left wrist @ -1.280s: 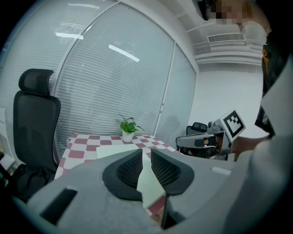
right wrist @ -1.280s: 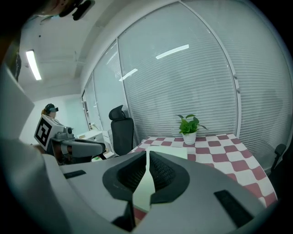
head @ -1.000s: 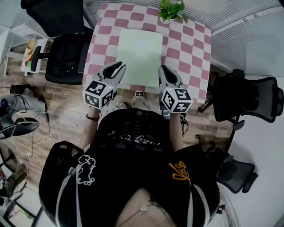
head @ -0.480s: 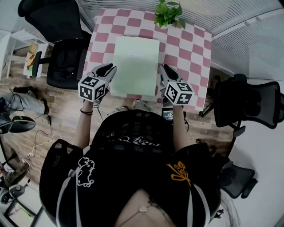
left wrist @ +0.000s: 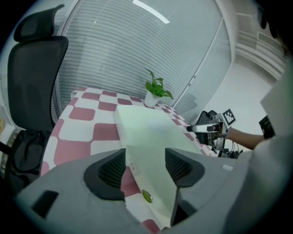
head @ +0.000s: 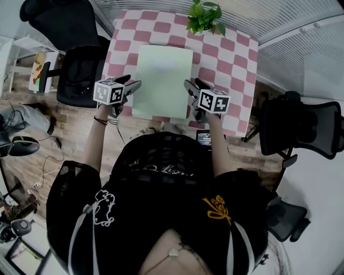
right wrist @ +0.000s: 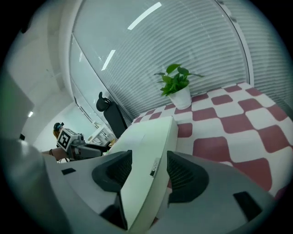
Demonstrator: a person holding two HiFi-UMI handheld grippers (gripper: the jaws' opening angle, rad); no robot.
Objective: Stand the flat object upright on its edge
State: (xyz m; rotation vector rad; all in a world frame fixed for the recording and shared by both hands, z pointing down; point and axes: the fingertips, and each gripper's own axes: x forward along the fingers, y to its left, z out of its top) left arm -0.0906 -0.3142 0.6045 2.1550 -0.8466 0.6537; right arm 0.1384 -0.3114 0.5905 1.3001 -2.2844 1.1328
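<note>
Looking steeply down past a person's dark shirt onto a pink-and-white checked worktop (head: 236,59), with black office chairs (head: 80,70) to either side.

Lying flat in the middle of the worktop: a pale green flat object (head: 164,80), thin and rectangular, with its long axis running away from the person toward a small potted plant (head: 205,15) at the far edge. Not yet raised at any side.

At the object's near left corner, the left gripper (head: 131,85), angled downward. At the near right corner, the right gripper (head: 189,88), mirroring it. Equally close on both sides, so neither hand favoured.

In the left gripper view: fingers (left wrist: 112,169) apart, having just been opening, straddling the object's left long edge with no sign of the pads pressing on it. In the right gripper view, much the same in reverse — fingers (right wrist: 183,176) apart, also just been opening, astride the right long edge and unclamped.

Judged as the step in hand: lining up for a two-sided pinch across the short width. Judged as the hinge of the coming move — both grips sitting near the near end, leaving the far short edge as the likely pivot for tipping the object upright. Possible trouble: that far edge skidding on the cloth toward the plant.
</note>
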